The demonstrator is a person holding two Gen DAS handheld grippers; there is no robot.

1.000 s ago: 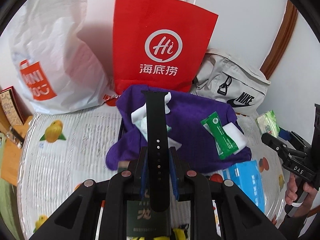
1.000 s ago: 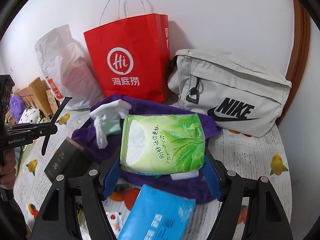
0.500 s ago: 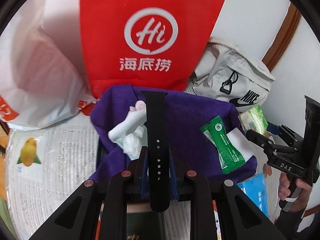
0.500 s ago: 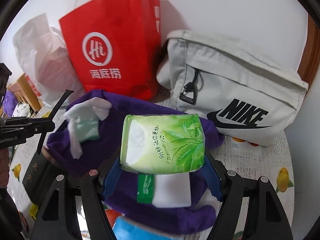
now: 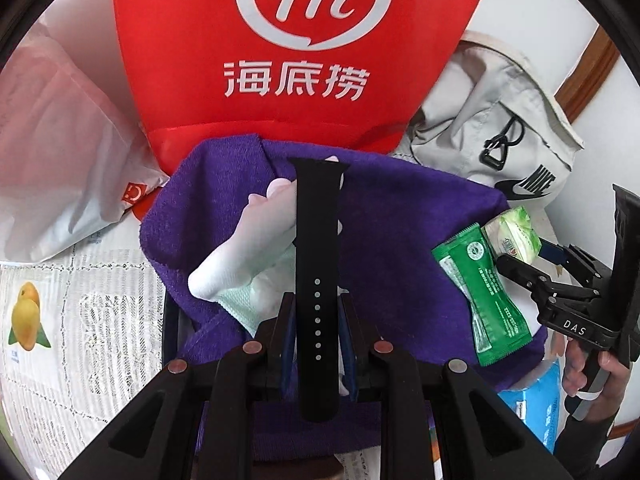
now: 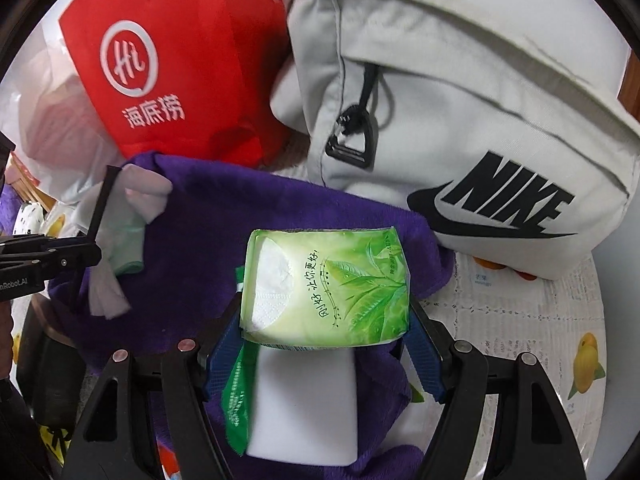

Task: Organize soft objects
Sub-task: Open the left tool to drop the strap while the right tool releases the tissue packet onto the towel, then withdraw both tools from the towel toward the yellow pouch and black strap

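Two grippers hover over the rumpled purple towel (image 5: 404, 240); the left gripper (image 5: 316, 320) has its jaws closed narrowly on a black perforated silicone watch strap (image 5: 318, 264), which stands up above a white and mint sock (image 5: 244, 264) lying on the towel; the right gripper (image 6: 326, 344) has its jaws spread wide, clamped on a green tea-leaf tissue packet (image 6: 326, 286), above a white foam block (image 6: 304, 404) and a dark green sachet (image 6: 238, 392); behind stand a red paper bag (image 5: 292, 52) and a grey Nike pouch (image 6: 472, 120).
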